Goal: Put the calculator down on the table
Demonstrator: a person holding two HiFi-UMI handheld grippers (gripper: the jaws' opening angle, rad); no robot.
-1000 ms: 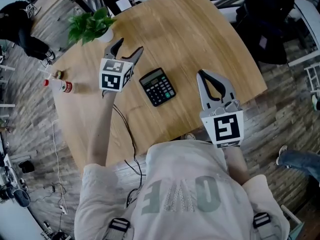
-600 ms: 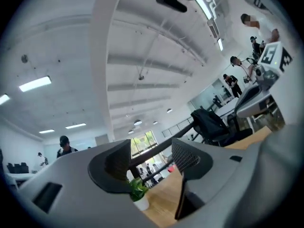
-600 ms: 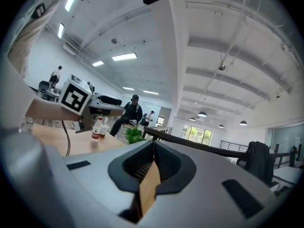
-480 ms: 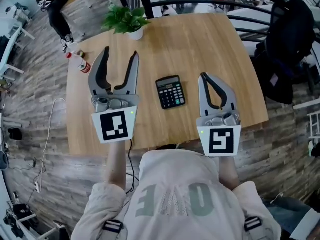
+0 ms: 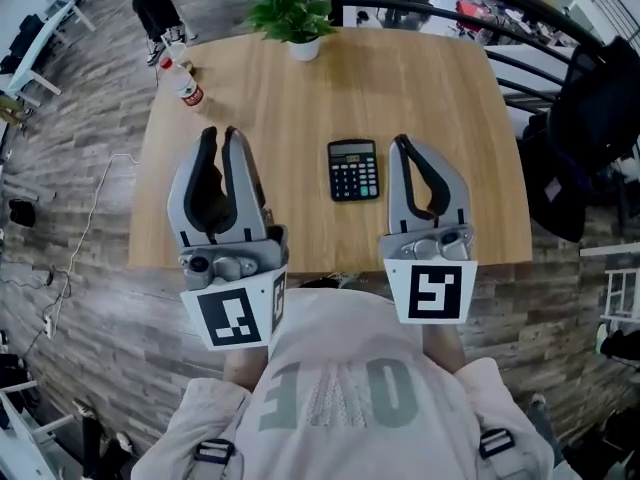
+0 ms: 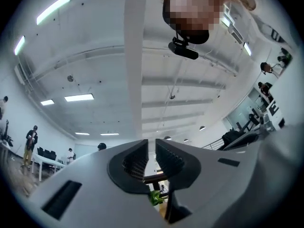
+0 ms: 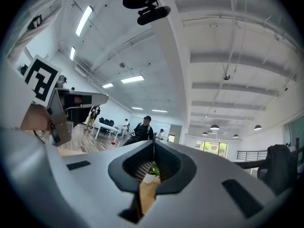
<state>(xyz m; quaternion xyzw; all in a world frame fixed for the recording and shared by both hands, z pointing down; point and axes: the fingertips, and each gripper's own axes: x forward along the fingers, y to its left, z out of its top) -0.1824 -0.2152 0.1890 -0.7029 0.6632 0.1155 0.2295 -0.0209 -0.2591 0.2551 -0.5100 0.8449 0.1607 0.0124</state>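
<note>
The black calculator (image 5: 354, 169) lies flat on the round wooden table (image 5: 440, 78), between my two grippers and touched by neither. My left gripper (image 5: 220, 134) is raised near the table's front left, pointing up and away. Its jaws are closing, only a narrow gap is left, and nothing is between them. In the left gripper view the left gripper (image 6: 151, 144) points at the ceiling. My right gripper (image 5: 400, 143) hovers just right of the calculator, shut and empty. In the right gripper view the right gripper (image 7: 153, 144) shows its tips touching.
A potted green plant (image 5: 293, 13) stands at the table's far edge, and a small bottle (image 5: 184, 84) at its far left. A chair with a dark jacket (image 5: 590, 98) is to the right. A black railing runs behind the table. Several people stand far off in the room.
Both grippers have pulled back toward the person and risen. The left gripper's jaws went from wide open to nearly closed. The calculator has stayed on the table.
</note>
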